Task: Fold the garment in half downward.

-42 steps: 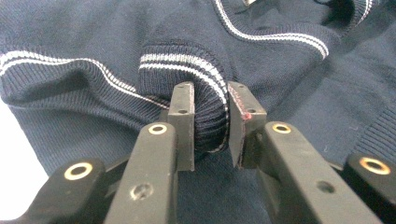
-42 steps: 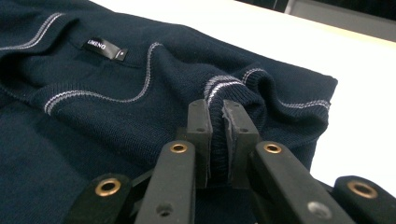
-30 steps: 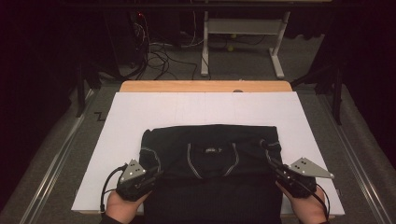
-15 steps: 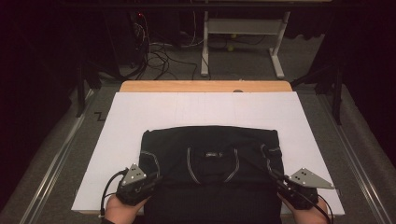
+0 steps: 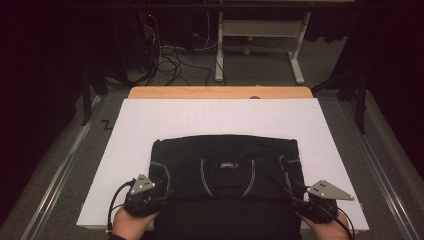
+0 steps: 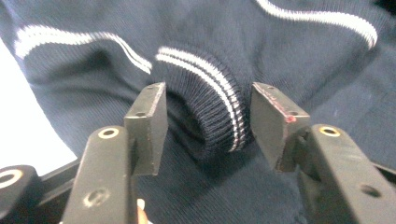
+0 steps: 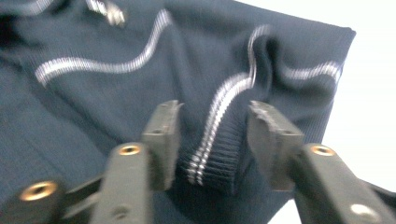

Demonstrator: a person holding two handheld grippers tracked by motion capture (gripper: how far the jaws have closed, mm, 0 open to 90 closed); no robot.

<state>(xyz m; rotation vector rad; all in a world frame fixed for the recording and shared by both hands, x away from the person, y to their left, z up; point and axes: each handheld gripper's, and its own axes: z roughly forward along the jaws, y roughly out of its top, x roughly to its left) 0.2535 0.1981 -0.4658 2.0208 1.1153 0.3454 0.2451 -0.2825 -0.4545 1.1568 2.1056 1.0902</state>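
Both jaws just opened, pads clear. Left gripper (image 6: 205, 128) straddles ribbed cuff (image 6: 210, 114); right gripper (image 7: 212, 140) likewise on sweater (image 5: 225, 170), lower frame. Rec.: withdraw straight back, avoid snagging.

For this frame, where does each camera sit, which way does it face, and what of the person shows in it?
High view: above the near side, looking forward and down on the white table and folded dark sweater; both hands, left gripper, right gripper.
Left gripper view: on that gripper, looking along its open jaws at a striped cuff.
Right gripper view: likewise, its jaws apart around the other striped cuff.
Shared: all three show the sweater.
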